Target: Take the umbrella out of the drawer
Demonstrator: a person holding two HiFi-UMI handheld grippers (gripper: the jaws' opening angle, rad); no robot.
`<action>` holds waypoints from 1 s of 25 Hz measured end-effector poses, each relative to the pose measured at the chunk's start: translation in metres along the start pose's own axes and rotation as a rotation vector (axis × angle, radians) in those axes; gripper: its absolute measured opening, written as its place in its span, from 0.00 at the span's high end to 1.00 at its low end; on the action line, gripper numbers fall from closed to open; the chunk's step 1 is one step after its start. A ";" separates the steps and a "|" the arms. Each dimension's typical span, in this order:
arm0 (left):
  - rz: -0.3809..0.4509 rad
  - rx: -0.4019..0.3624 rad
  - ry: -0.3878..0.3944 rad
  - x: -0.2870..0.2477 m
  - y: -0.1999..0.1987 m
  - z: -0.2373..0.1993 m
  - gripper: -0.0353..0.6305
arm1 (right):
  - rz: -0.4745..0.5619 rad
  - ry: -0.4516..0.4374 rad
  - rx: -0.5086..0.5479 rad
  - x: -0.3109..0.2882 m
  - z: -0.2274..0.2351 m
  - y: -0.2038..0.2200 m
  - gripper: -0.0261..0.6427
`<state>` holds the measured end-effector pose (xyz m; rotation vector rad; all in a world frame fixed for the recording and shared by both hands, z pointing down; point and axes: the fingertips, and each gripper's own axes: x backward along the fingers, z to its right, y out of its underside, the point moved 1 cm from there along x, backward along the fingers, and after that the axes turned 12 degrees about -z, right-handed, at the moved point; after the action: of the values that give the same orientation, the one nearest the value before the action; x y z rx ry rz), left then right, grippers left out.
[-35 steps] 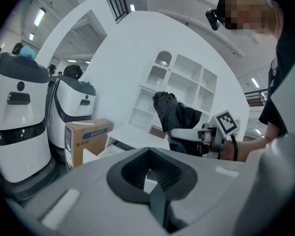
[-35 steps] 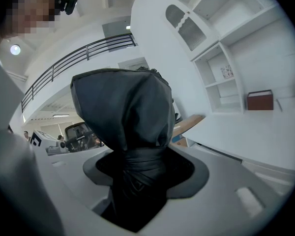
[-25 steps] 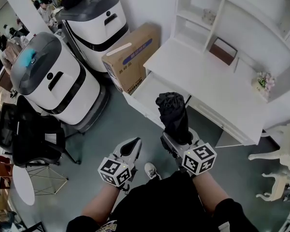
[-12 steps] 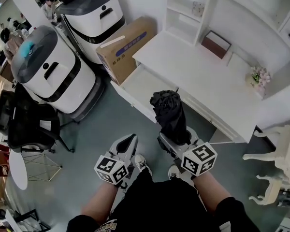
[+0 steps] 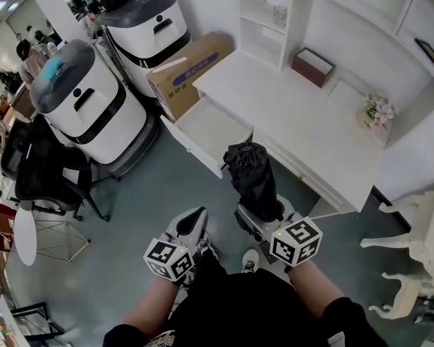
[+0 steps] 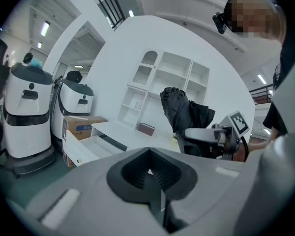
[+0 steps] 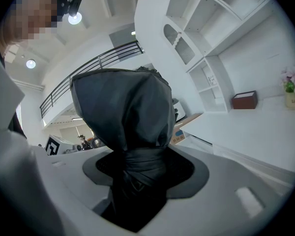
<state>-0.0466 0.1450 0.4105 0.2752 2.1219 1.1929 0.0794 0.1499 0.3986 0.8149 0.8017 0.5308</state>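
Observation:
A folded black umbrella [image 5: 253, 179] stands upright in my right gripper [image 5: 262, 215], whose jaws are shut on its lower part; in the right gripper view the umbrella [image 7: 130, 127] fills the middle between the jaws. It is held clear of the white drawer [image 5: 195, 139], which stands pulled out from the white desk [image 5: 289, 114] and looks empty. My left gripper [image 5: 192, 226] is shut with nothing in it, held beside the right one near the person's knees. In the left gripper view the umbrella [image 6: 184, 114] and the open drawer [image 6: 86, 149] show ahead.
Two white and grey machines [image 5: 83, 110] and a cardboard box [image 5: 188, 67] stand left of the desk. A black chair [image 5: 40, 183] is at far left. A brown box [image 5: 312, 67] and a flower pot [image 5: 372, 114] rest on the desk. A white chair [image 5: 416, 244] is at right.
The view has drawn back from the desk: the person stepped away with the umbrella held up in the right gripper. The drawer stays open.

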 end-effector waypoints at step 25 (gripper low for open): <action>0.013 -0.008 0.034 -0.003 0.027 0.054 0.95 | -0.034 -0.046 -0.005 0.042 -0.013 0.041 0.53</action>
<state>-0.0130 0.1947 0.4155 0.2667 2.1469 1.2218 0.0890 0.2086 0.4088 0.8050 0.7707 0.4821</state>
